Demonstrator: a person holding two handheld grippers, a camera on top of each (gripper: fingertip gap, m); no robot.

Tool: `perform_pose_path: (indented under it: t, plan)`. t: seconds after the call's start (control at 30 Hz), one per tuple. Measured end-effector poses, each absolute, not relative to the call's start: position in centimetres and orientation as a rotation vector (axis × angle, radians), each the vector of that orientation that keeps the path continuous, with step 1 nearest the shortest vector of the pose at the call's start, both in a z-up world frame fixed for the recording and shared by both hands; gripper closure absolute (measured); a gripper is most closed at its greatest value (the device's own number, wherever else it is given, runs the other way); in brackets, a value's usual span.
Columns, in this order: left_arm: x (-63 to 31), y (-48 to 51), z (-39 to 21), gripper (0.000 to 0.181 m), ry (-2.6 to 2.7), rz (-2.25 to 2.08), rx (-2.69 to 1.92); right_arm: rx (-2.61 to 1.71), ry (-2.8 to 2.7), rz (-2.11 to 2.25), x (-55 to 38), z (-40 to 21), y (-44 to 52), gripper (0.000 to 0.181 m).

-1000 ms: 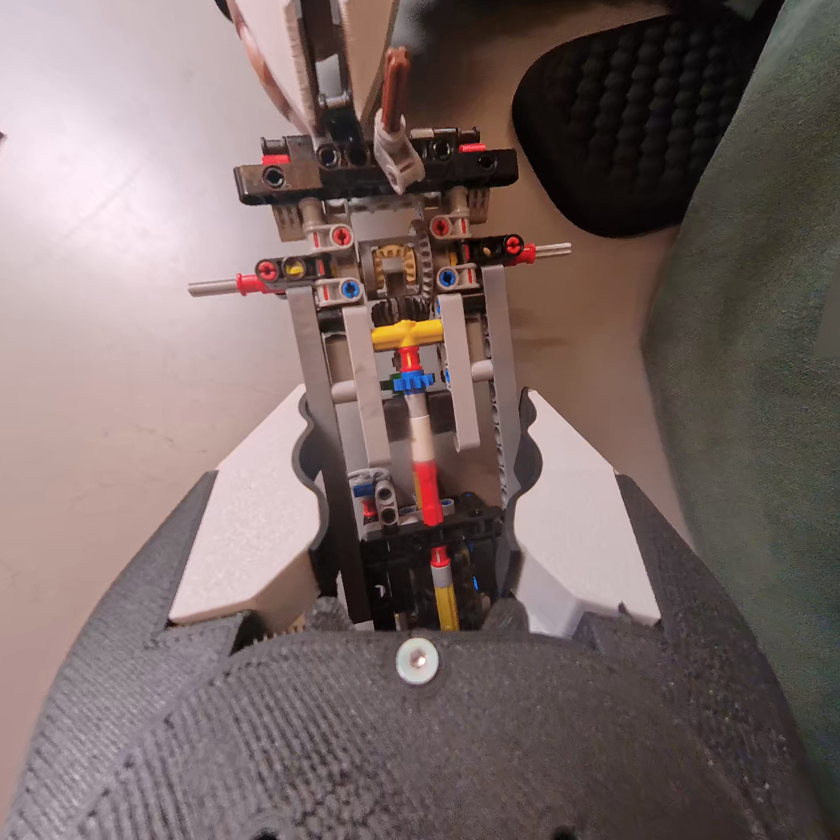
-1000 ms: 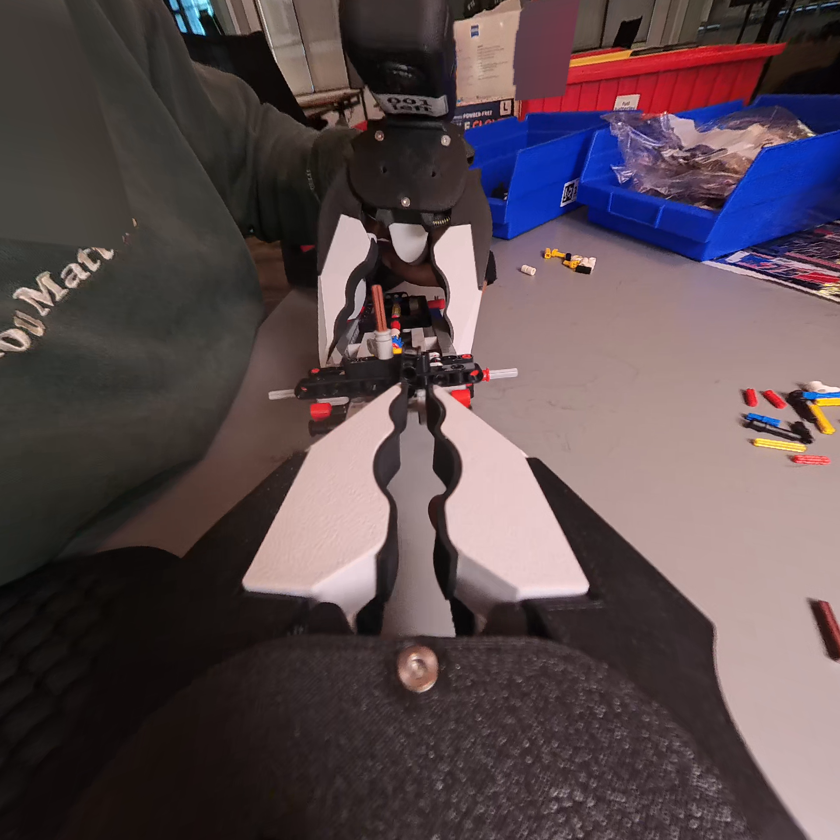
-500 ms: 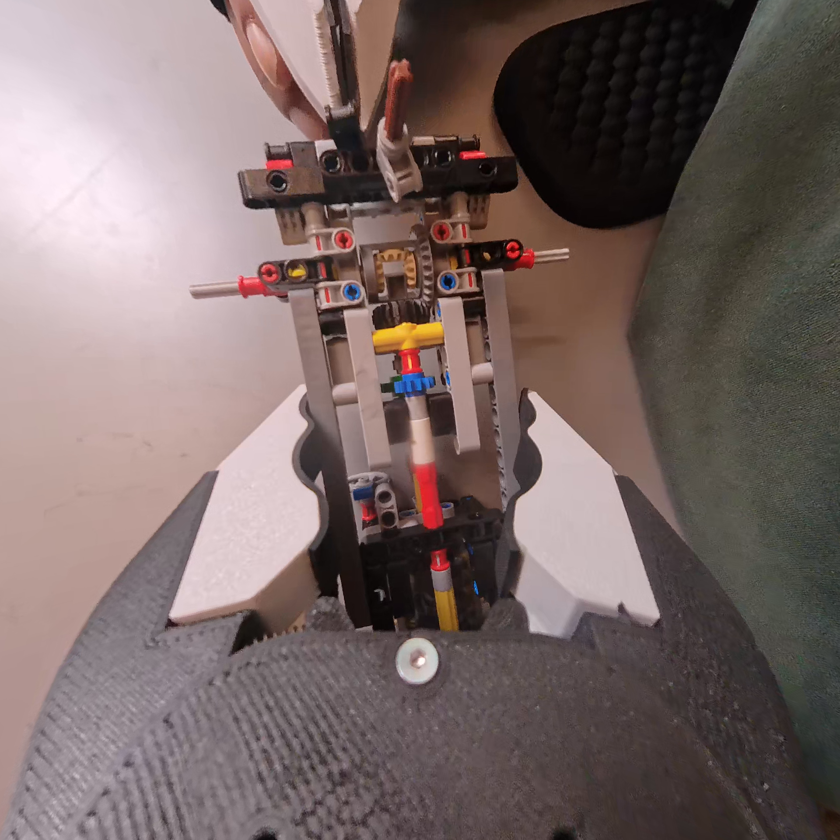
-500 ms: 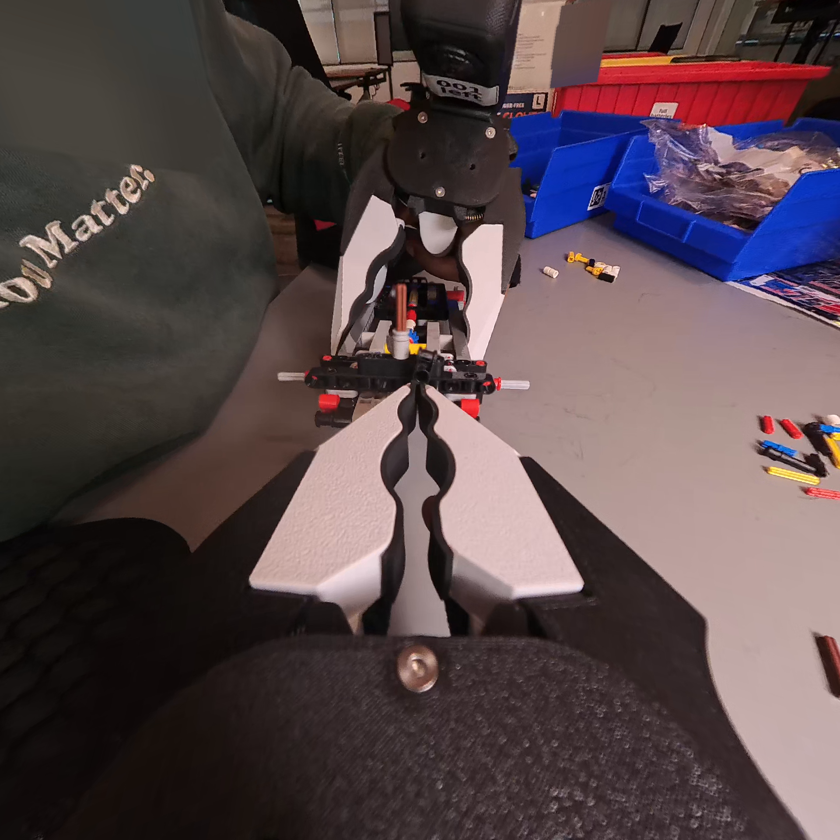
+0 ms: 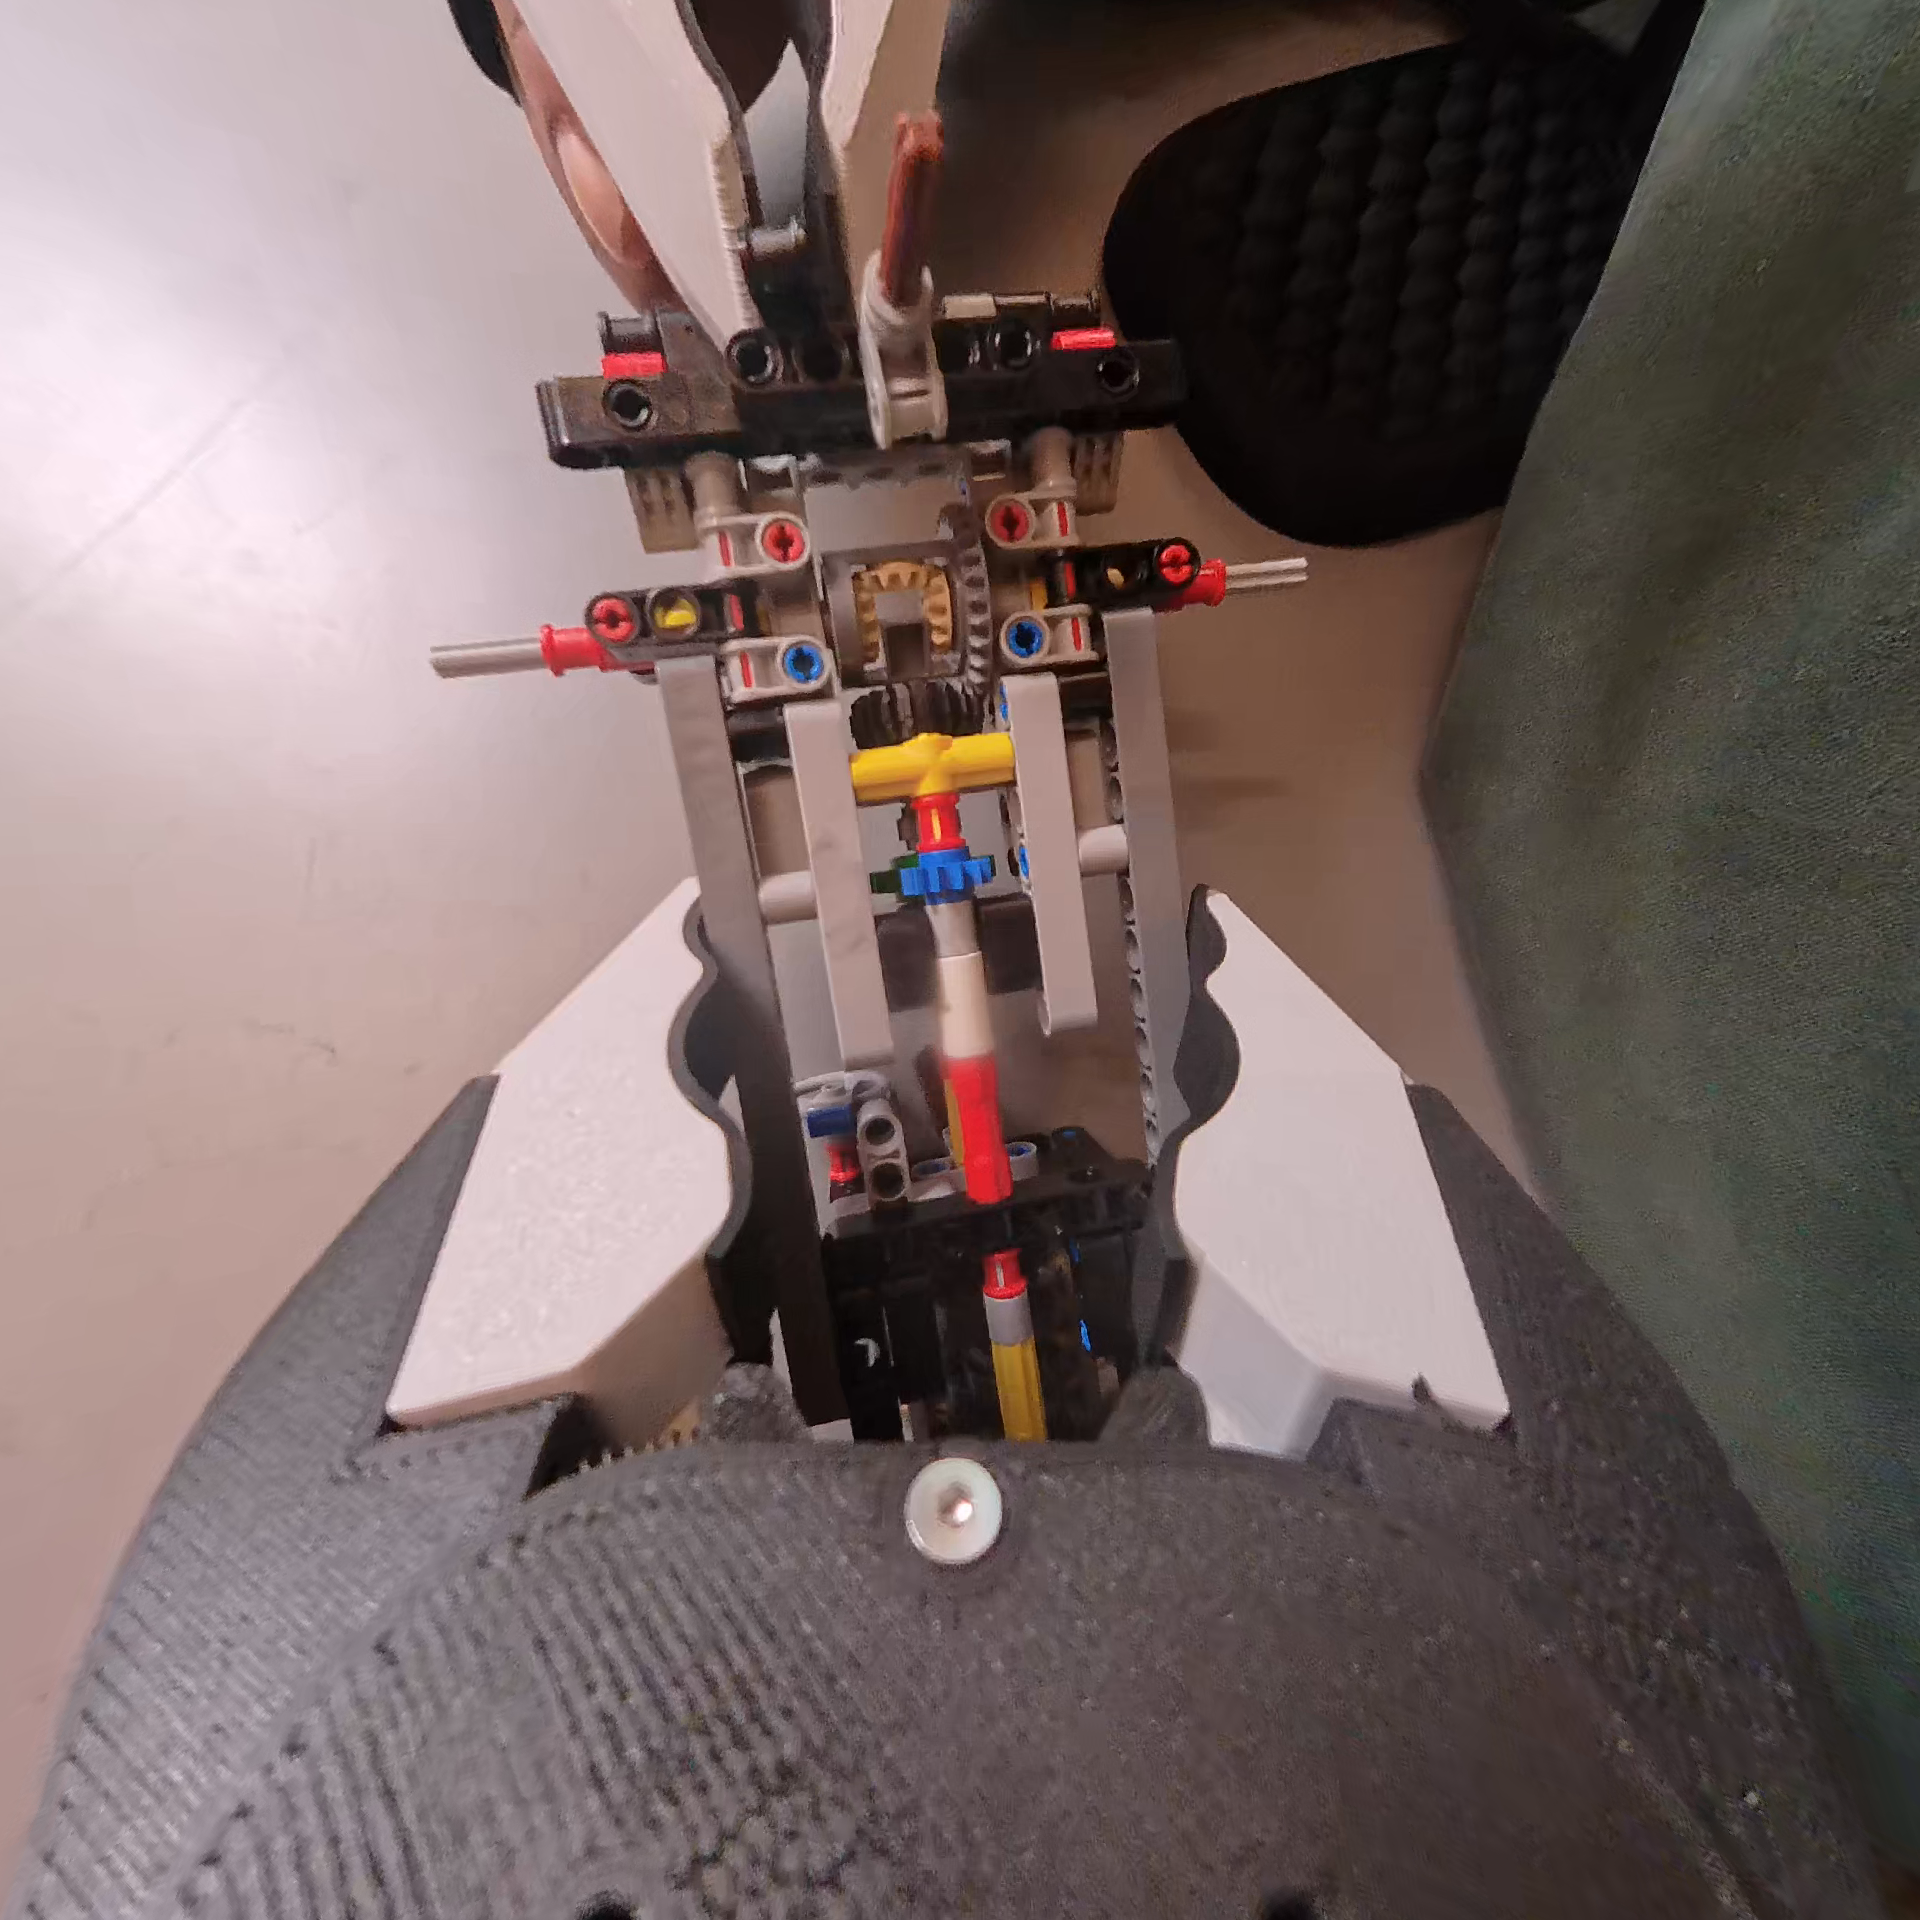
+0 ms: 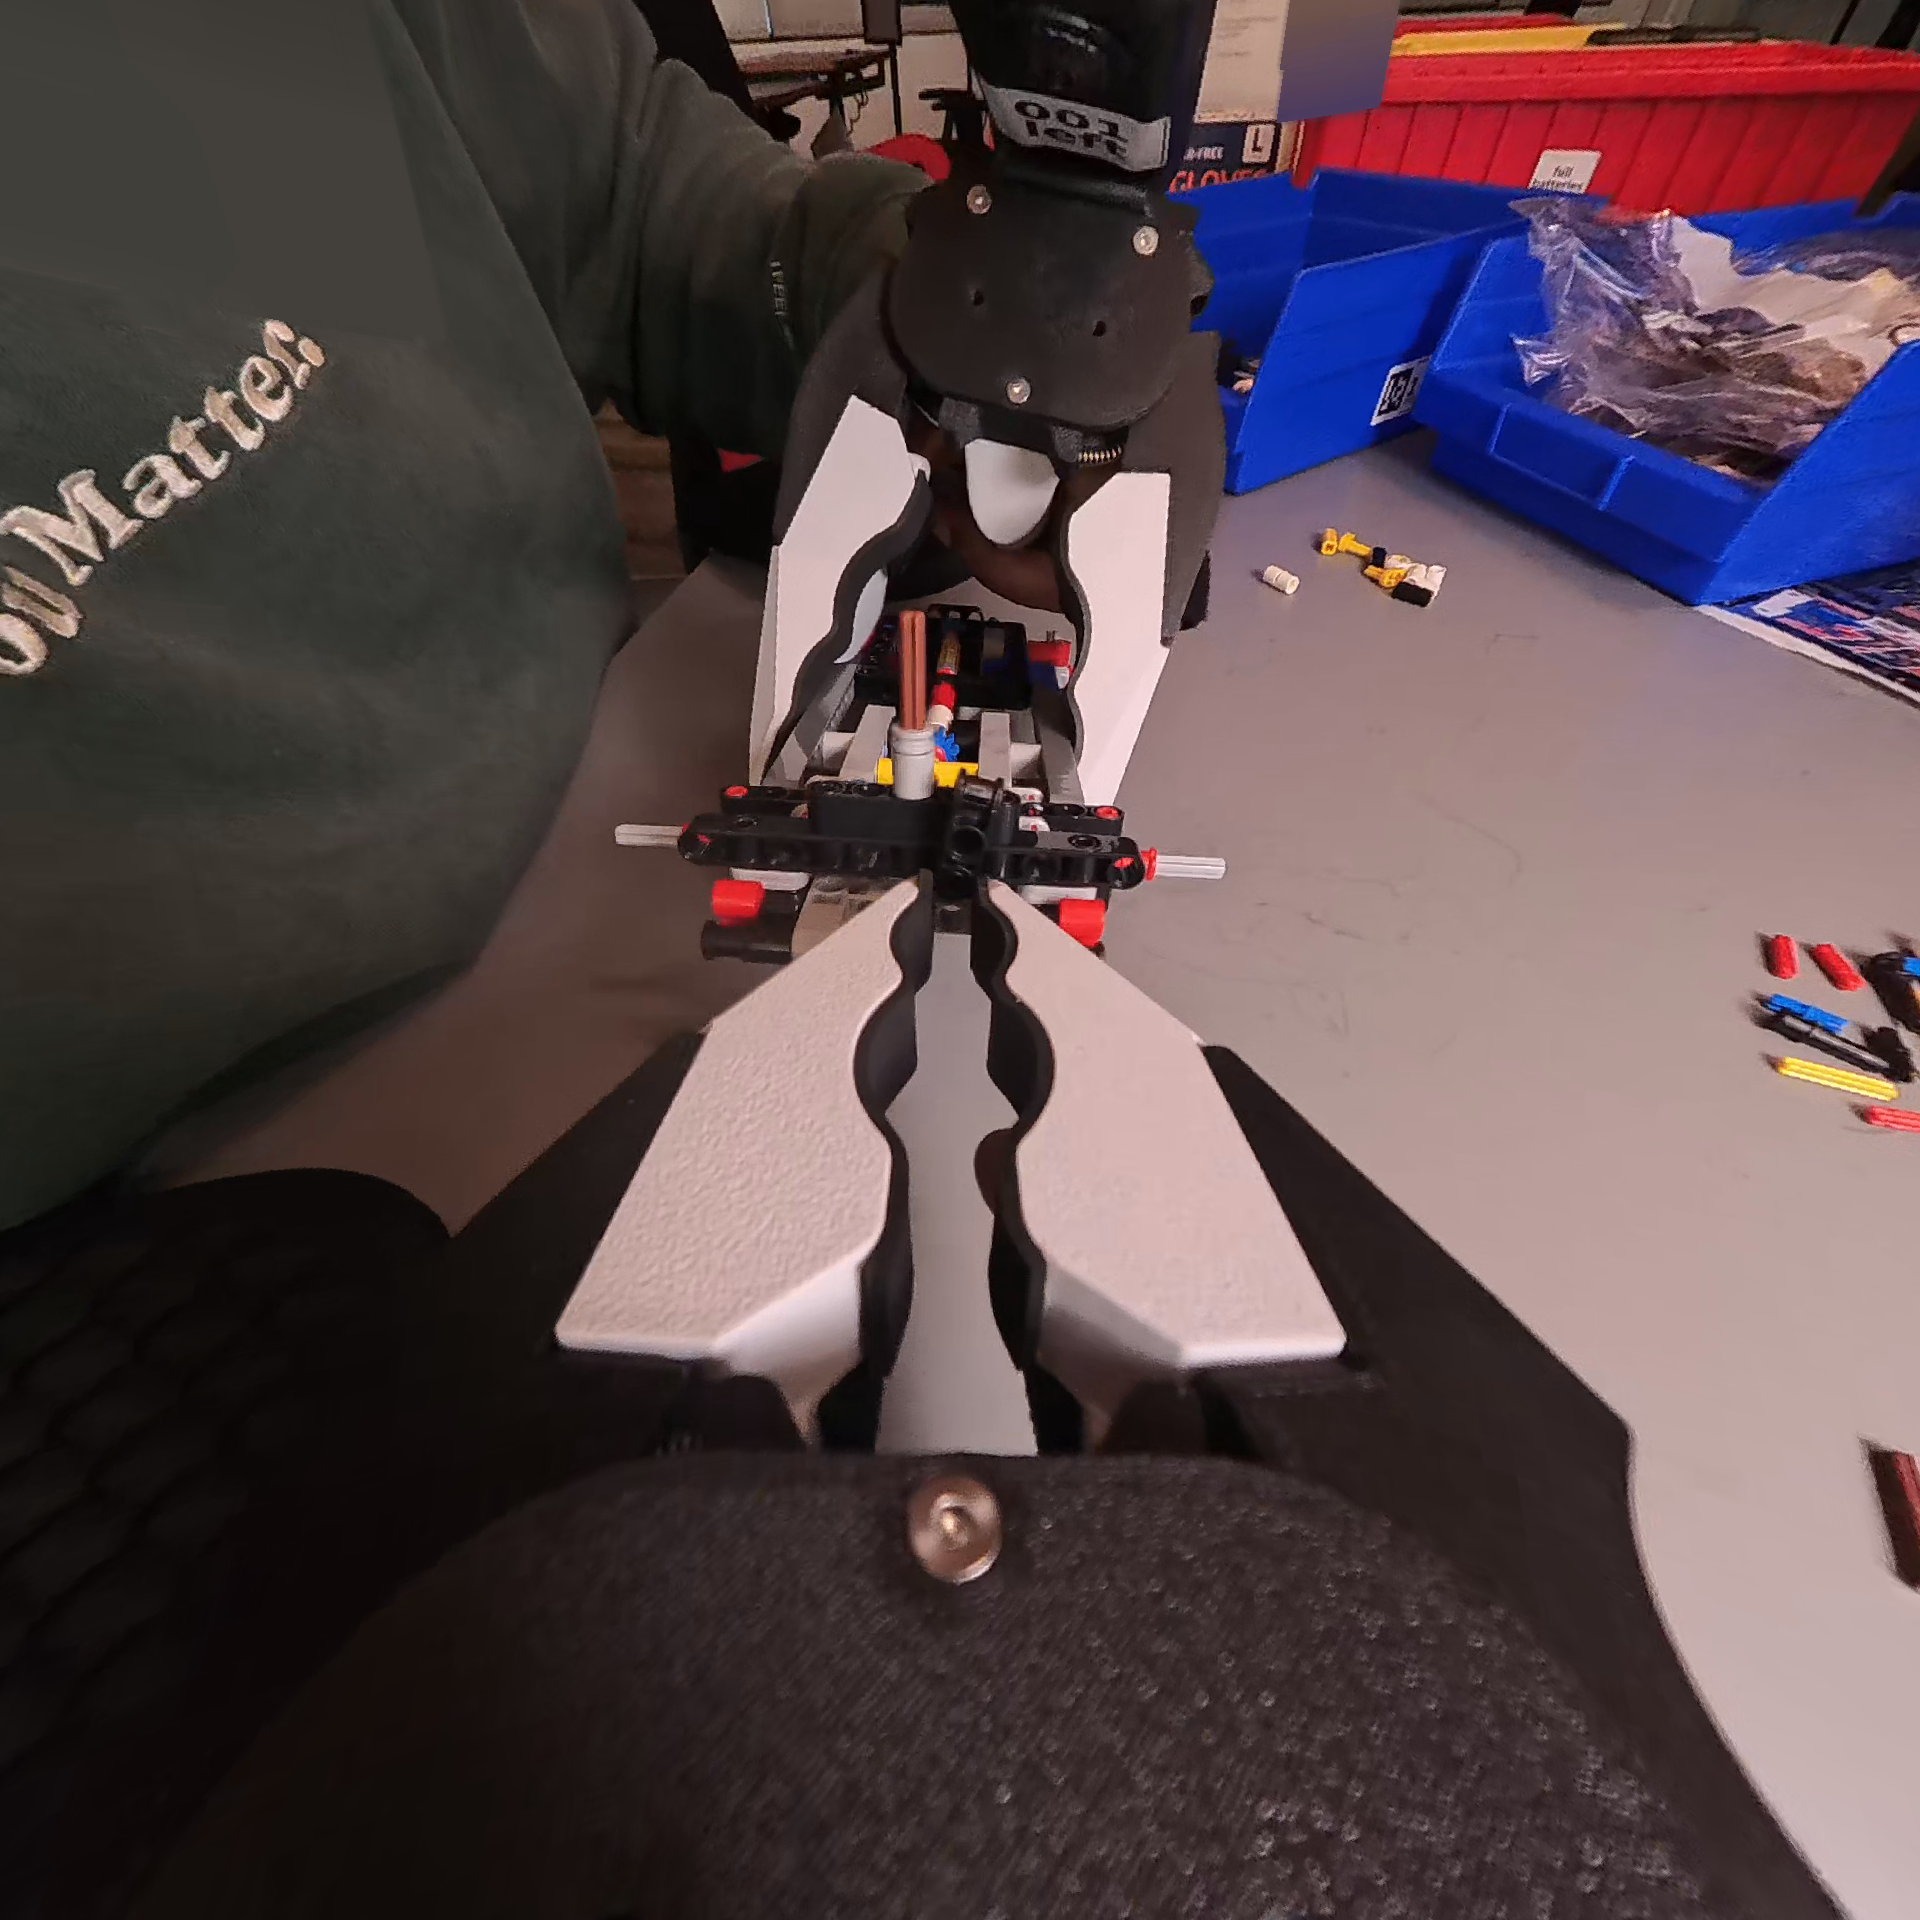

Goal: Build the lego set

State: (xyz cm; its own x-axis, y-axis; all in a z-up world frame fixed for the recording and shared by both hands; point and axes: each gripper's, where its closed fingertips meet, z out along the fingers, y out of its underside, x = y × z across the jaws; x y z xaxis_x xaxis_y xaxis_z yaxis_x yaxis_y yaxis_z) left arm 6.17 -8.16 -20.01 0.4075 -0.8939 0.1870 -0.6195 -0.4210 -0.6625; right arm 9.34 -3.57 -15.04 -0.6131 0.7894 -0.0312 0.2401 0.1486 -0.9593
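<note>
My left gripper (image 5: 951, 925) is shut on the lego model (image 5: 914, 665), a long chassis of grey beams, gears and a red, white and yellow centre shaft. It also shows from the front in the right wrist view (image 6: 1039, 312), with the model (image 6: 894, 842) held just above the grey table (image 6: 1455, 831). A brown axle (image 6: 912, 670) stands upright in a white connector on the black front beam. My right gripper (image 6: 951, 899) is shut on a small black connector (image 6: 971, 826) at the middle of that beam. It enters the left wrist view from the top (image 5: 774, 229).
Blue bins (image 6: 1621, 488) and a red bin (image 6: 1621, 104) stand at the back right. Loose small pieces (image 6: 1829, 1029) lie at the right, more (image 6: 1382, 561) lie near the bins, and a brown piece (image 6: 1901, 1507) lies at the right edge. A person's green sweatshirt (image 6: 260, 623) fills the left. Some 8 cm of space lies between my two pairs of fingers.
My right gripper's fingers have closed from a clear gap to a pinch at the model's front beam. The model and left gripper now sit closer in the right wrist view.
</note>
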Motion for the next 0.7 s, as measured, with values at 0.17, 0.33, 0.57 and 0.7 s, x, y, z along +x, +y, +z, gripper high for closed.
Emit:
perform_pose_path:
  t: [0.17, 0.33, 0.57, 0.7]
  plan:
    - [6.3, -8.2, -20.0, 0.094, 1.302, -0.735, -2.173, -0.918, -1.963, 1.44, 9.6, -15.0, -3.7, 0.179]
    - [6.6, -8.7, -20.2, 0.094, 1.344, -0.756, -2.184, -0.836, -2.04, 1.34, 10.0, -15.6, -4.1, 0.179]
    - [6.4, -8.5, -20.3, 0.094, 1.348, -0.717, -2.225, -0.925, -2.061, 1.338, 10.0, -15.7, -3.7, 0.177]
    - [5.9, -7.8, -20.6, 0.094, 1.318, -0.659, -2.271, -0.94, -2.034, 1.292, 10.4, -13.0, -3.1, 0.156]
